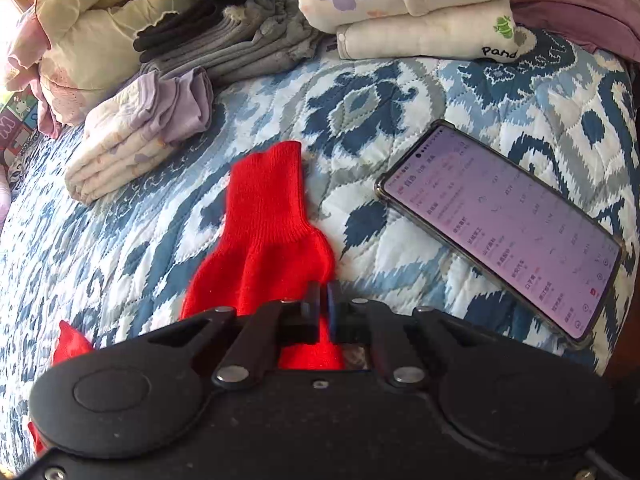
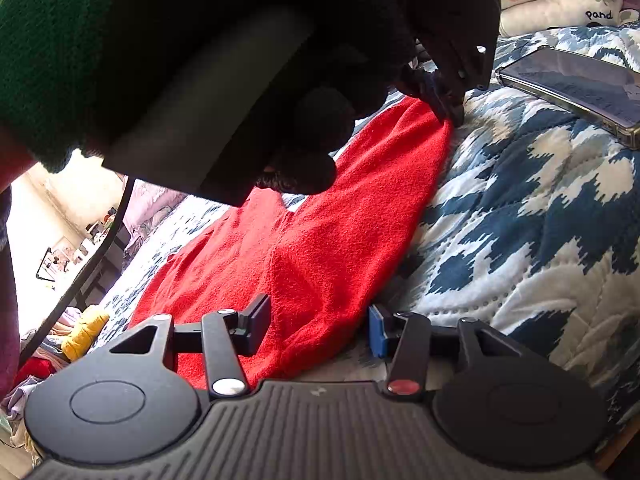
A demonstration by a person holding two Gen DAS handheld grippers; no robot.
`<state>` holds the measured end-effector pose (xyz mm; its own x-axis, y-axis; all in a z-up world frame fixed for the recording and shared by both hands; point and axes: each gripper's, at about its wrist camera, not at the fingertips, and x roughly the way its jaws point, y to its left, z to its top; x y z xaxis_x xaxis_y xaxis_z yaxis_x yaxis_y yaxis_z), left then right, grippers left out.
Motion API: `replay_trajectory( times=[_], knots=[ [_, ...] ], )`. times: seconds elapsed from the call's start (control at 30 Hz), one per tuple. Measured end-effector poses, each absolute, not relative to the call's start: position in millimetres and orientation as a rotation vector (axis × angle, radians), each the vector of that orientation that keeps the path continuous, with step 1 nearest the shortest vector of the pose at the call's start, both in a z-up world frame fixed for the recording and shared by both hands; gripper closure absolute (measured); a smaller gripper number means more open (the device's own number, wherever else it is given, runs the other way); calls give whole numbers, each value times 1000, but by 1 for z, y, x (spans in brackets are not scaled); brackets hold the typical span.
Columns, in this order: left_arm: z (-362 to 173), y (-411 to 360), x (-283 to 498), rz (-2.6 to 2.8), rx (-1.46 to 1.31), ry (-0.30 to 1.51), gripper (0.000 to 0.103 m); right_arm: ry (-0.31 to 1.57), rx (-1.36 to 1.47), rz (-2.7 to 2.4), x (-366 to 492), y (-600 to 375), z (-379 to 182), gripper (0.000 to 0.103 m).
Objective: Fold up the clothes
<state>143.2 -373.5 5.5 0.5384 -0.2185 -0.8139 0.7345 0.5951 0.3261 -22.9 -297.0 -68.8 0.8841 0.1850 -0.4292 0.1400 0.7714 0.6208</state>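
A red knit garment [image 1: 268, 236] lies on the blue-and-white quilt [image 1: 360, 96], one ribbed cuff pointing away. My left gripper [image 1: 323, 296] is shut on the red garment's near edge. In the right wrist view the same garment [image 2: 320, 248] spreads between my right gripper's open jaws, and the right gripper [image 2: 320, 326] sits low over its near edge. The left gripper [image 2: 450, 110] shows there from the side, pinching the garment's far corner, held by a dark-gloved hand [image 2: 320, 132].
A phone [image 1: 500, 224] with a lit screen lies on the quilt to the right; it also shows in the right wrist view [image 2: 580, 88]. Folded stacks lie at the back: grey clothes [image 1: 240, 44], floral white bedding [image 1: 412, 4], a pale folded piece [image 1: 132, 140].
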Motion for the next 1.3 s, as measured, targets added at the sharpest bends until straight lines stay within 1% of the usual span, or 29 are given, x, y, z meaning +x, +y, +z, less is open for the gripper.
replay_trajectory(
  times=[0.23, 0.3, 0.47, 0.53, 0.57, 0.6, 0.73, 0.8, 0.9, 1.07, 1.17, 1.3],
  knots=[
    [48, -328, 155, -593, 497, 765, 101, 520, 548, 16, -22, -277, -57, 51],
    [61, -306, 160, -567, 434, 742, 101, 517, 503, 17, -23, -271, -54, 44],
    [88, -250, 168, -530, 317, 683, 101, 504, 419, 43, -25, -259, -46, 43],
    [97, -225, 170, -503, 287, 663, 101, 500, 362, 58, -25, -252, -43, 47],
    [101, -214, 171, -490, 273, 654, 101, 495, 336, 66, -25, -248, -41, 55],
    [104, -204, 172, -479, 262, 647, 101, 485, 317, 70, -25, -245, -39, 60],
    [112, -163, 173, -416, 221, 628, 101, 464, 252, 88, -26, -236, -33, 66],
    [114, -143, 171, -381, 193, 622, 101, 455, 217, 105, -26, -230, -31, 72],
    [112, -108, 163, -335, 133, 614, 101, 428, 139, 136, -28, -217, -24, 78],
    [106, -58, 146, -280, 35, 586, 101, 412, 62, 172, -28, -204, -18, 83],
    [103, -34, 129, -270, -13, 534, 101, 400, 18, 192, -31, -196, -16, 83],
    [104, -18, 97, -229, 36, 441, 101, 394, -51, 239, -35, -185, -17, 84]
  ],
)
